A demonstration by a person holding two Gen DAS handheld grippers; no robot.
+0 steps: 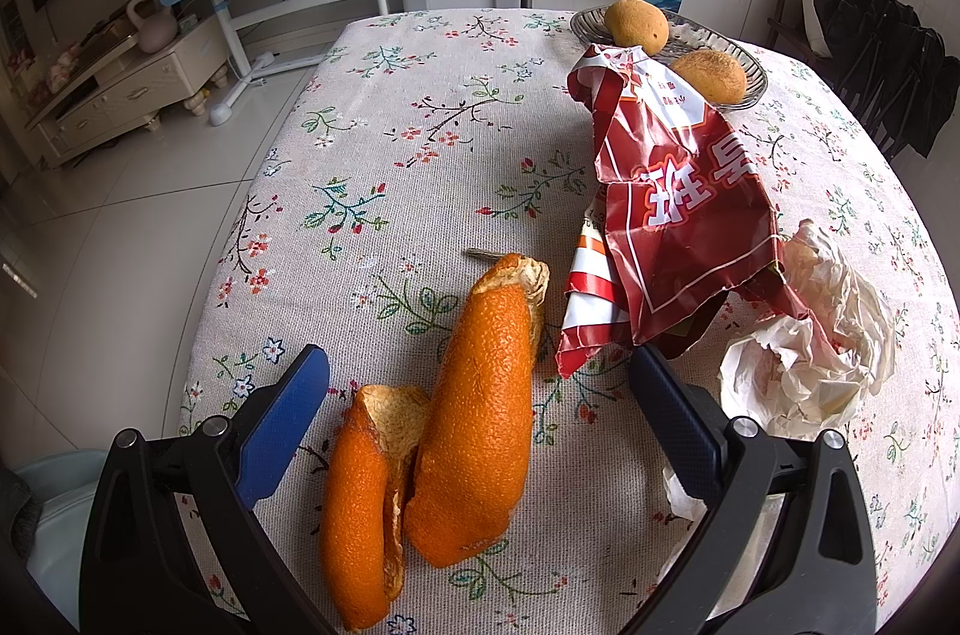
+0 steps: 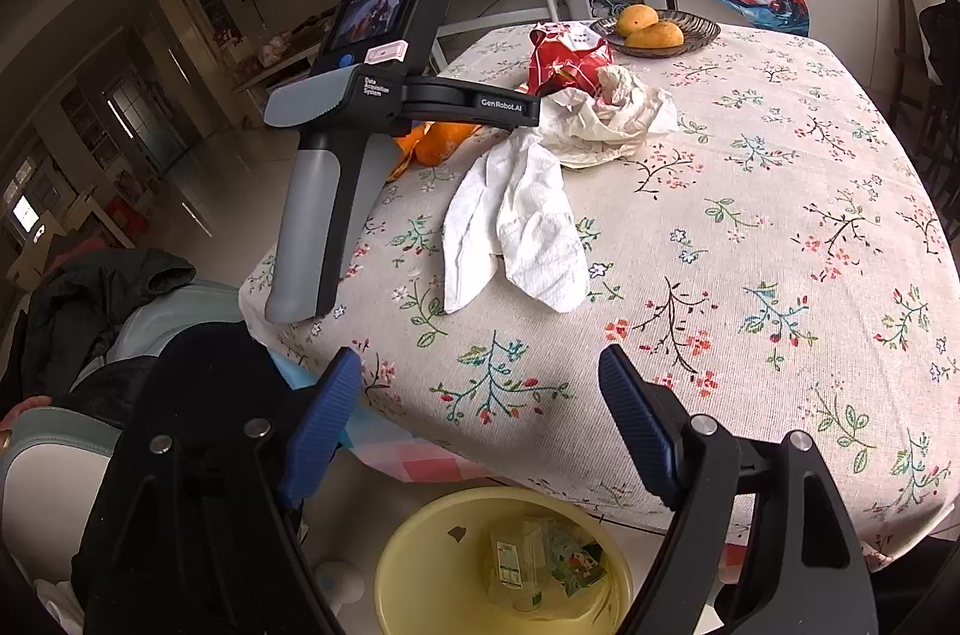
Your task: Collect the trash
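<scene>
Two pieces of orange peel, a long one (image 1: 480,425) and a shorter one (image 1: 360,503), lie on the flowered tablecloth (image 1: 420,125). My left gripper (image 1: 477,365) is open around them, and neither blue pad touches a peel. A red snack bag (image 1: 678,215) and a crumpled white wrapper (image 1: 810,353) lie just beyond on the right. In the right wrist view my right gripper (image 2: 480,359) hangs open and empty over the table's near edge, above a yellow bin (image 2: 420,563) with some trash in it. A white tissue (image 2: 522,227), the wrapper (image 2: 612,119), the red bag (image 2: 564,59) and the peel (image 2: 441,140) lie further back.
A glass bowl (image 1: 744,65) with two oranges stands at the table's far side. A small metal piece (image 1: 480,254) lies beyond the peel. The left gripper's grey handle (image 2: 324,215) stands at the table's left corner. A pale blue chair (image 2: 150,323) with dark clothing is at the left.
</scene>
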